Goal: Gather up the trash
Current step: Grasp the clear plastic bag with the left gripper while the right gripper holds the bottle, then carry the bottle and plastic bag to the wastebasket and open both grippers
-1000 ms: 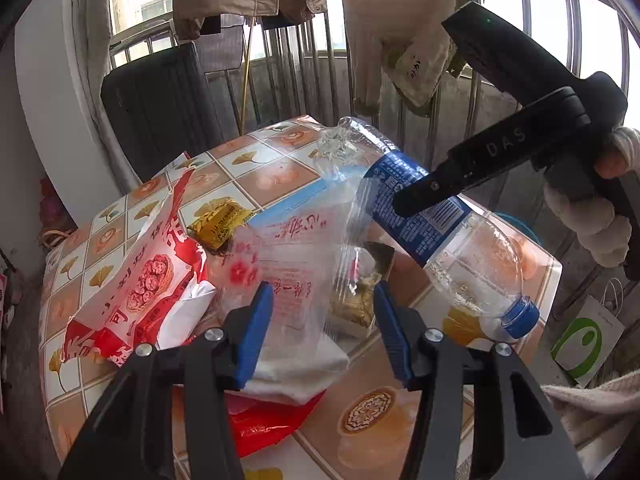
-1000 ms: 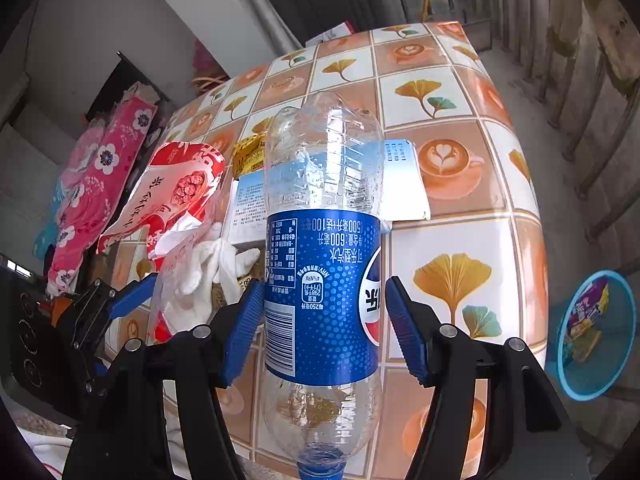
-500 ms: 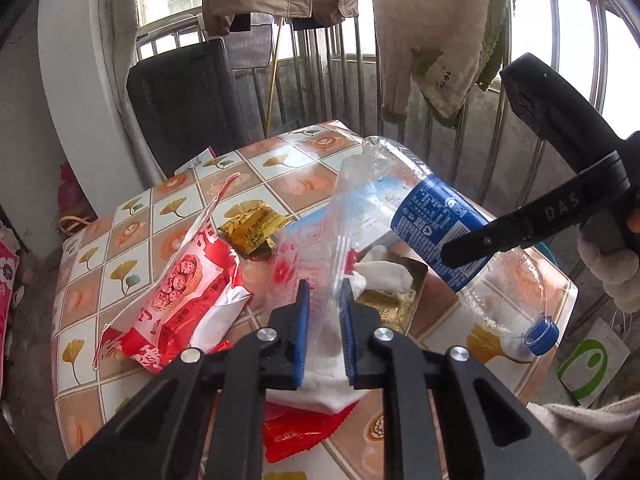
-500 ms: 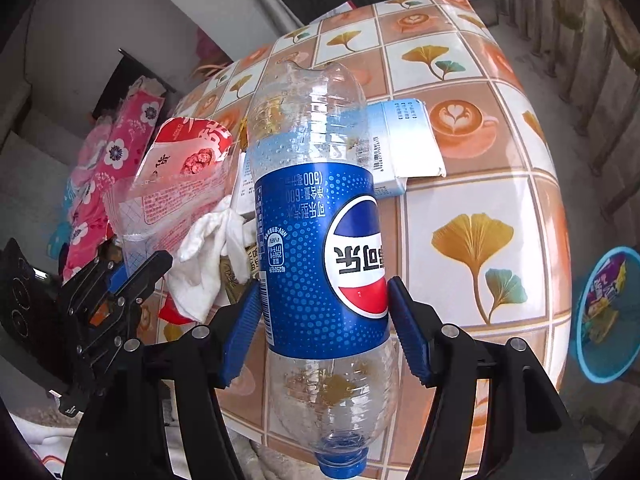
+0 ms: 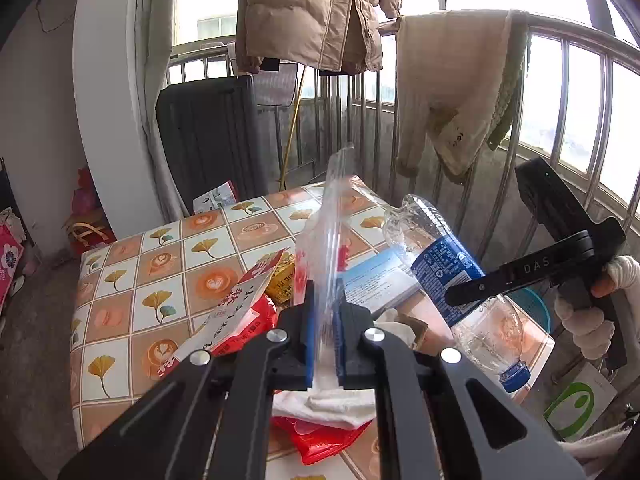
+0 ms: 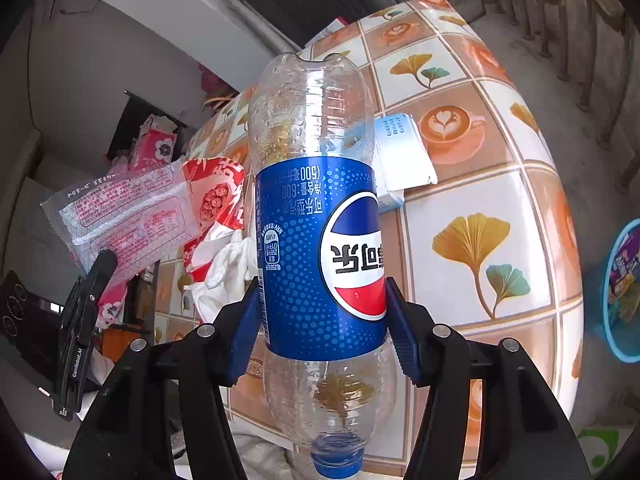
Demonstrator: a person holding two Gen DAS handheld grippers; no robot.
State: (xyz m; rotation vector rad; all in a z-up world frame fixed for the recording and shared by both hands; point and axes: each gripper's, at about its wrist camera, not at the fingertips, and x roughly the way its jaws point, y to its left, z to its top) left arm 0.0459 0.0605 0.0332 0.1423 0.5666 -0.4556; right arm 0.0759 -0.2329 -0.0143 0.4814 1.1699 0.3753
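Note:
My left gripper (image 5: 323, 334) is shut on a clear plastic wrapper (image 5: 326, 248) with red print and holds it up above the table; the wrapper also shows in the right wrist view (image 6: 124, 216). My right gripper (image 6: 322, 332) is shut on an empty Pepsi bottle (image 6: 316, 240) with a blue label, cap end towards me, lifted off the table. The bottle also shows in the left wrist view (image 5: 444, 264). On the patterned table (image 5: 132, 280) lie a red snack bag (image 5: 236, 316), a gold wrapper (image 5: 282, 276), white tissue (image 5: 336, 400) and a blue-white leaflet (image 5: 376, 280).
A blue bin (image 6: 620, 292) with trash in it stands on the floor to the right of the table. A metal railing (image 5: 560, 100) with hung clothes runs behind. A dark chair (image 5: 208, 136) stands at the table's far side. A white bag (image 5: 576, 404) sits on the floor.
My left gripper closed on the clear wrapper and lifted it off the pile. My right gripper has risen with the bottle, turning its label towards the camera.

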